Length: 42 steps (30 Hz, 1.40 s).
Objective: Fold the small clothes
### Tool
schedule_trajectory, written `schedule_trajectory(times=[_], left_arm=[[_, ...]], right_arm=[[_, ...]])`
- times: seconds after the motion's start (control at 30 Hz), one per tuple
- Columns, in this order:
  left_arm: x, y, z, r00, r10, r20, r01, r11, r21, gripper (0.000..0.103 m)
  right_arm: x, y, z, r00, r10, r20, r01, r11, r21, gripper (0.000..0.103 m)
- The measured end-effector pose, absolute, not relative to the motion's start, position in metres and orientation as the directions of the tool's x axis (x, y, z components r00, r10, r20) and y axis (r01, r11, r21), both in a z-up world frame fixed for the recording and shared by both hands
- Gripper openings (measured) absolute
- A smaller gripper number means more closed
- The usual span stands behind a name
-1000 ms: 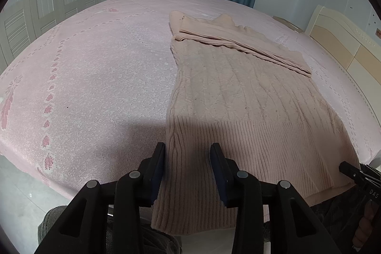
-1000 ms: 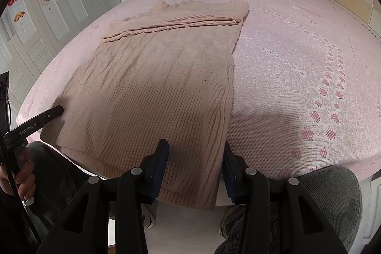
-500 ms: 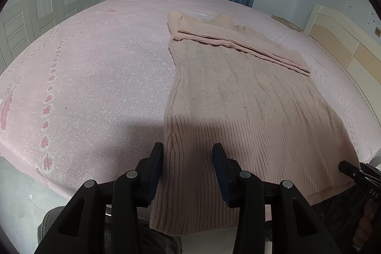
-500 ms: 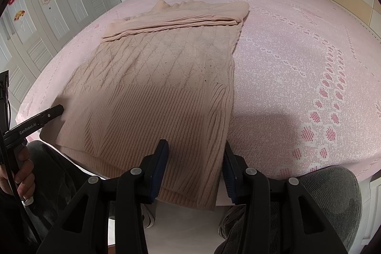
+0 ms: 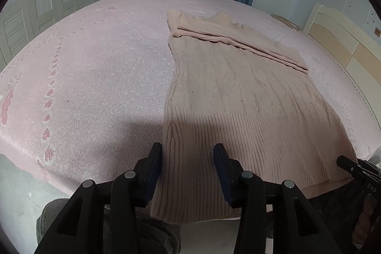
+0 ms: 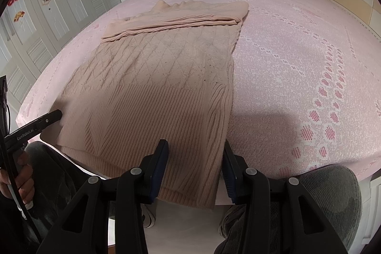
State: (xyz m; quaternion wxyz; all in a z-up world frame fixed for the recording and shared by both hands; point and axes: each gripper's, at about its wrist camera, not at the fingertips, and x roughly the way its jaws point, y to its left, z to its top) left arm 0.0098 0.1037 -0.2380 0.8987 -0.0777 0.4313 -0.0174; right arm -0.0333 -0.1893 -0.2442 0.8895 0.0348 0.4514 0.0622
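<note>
Sweater (image 5: 238, 97), pink cable-knit, is laid flat on the bed (image 5: 95, 68), sleeves folded across the top, ribbed hem draped over the near edge. The right claw (image 6: 194, 166) is seen part open at the hem's right corner; its jaws have just been closing, the knit lying between them, not yet pinched. The left claw (image 5: 188, 168) is likewise held part open over the left corner, both angled downward. A lengthwise fold is judged next.
</note>
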Motion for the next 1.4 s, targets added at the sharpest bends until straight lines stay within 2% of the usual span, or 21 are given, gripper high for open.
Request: schedule_trajectory(times=[0.03, 0.07, 0.13, 0.17, 0.33, 0.57, 0.67, 0.83, 0.97, 1.13, 1.4], left_arm=[[0.010, 0.104, -0.238, 0.627, -0.100, -0.772, -0.034, 0.987, -0.155, 0.034], [0.010, 0.105, -0.238, 0.627, -0.103, -0.772, -0.037, 0.986, -0.161, 0.025], [0.010, 0.108, -0.238, 0.626, -0.113, -0.772, -0.042, 0.983, -0.179, 0.015], [0.010, 0.110, -0.238, 0.624, -0.126, -0.771, -0.041, 0.980, -0.193, 0.011], [0.007, 0.116, -0.235, 0.626, -0.163, -0.763, -0.048, 0.968, -0.246, 0.009], [0.000, 0.134, -0.222, 0.649, -0.257, -0.716, -0.079, 0.914, -0.399, 0.008], [0.001, 0.135, -0.215, 0.654, -0.269, -0.707, -0.079, 0.905, -0.418, 0.008], [0.003, 0.132, -0.195, 0.685, -0.258, -0.681, -0.063, 0.911, -0.409, 0.008], [0.009, 0.133, -0.172, 0.737, -0.223, -0.638, -0.075, 0.911, -0.405, 0.007], [0.033, 0.124, -0.137, 0.790, -0.123, -0.600, -0.077, 0.952, -0.297, 0.006], [0.085, 0.115, -0.099, 0.825, -0.079, -0.560, -0.065, 0.970, -0.232, 0.006]], right_arm=[[-0.034, -0.189, -0.244, 0.586, 0.136, -0.799, -0.076, 0.991, 0.112, 0.028], [-0.034, -0.191, -0.244, 0.583, 0.153, -0.798, -0.081, 0.988, 0.130, 0.017], [-0.035, -0.194, -0.243, 0.579, 0.179, -0.795, -0.084, 0.984, 0.160, 0.007], [-0.036, -0.195, -0.242, 0.584, 0.182, -0.791, -0.081, 0.983, 0.166, 0.006], [-0.041, -0.204, -0.234, 0.604, 0.240, -0.760, -0.090, 0.968, 0.234, 0.005], [-0.041, -0.227, -0.226, 0.614, 0.331, -0.717, -0.041, 0.920, 0.390, 0.005], [-0.043, -0.227, -0.219, 0.628, 0.341, -0.699, -0.046, 0.914, 0.404, 0.005], [-0.037, -0.227, -0.202, 0.649, 0.392, -0.652, -0.066, 0.883, 0.465, 0.005], [-0.031, -0.230, -0.176, 0.719, 0.391, -0.575, -0.089, 0.872, 0.482, 0.005], [-0.006, -0.239, -0.141, 0.778, 0.398, -0.485, -0.116, 0.851, 0.512, 0.005], [0.048, -0.234, -0.103, 0.809, 0.381, -0.447, -0.134, 0.861, 0.490, 0.005]])
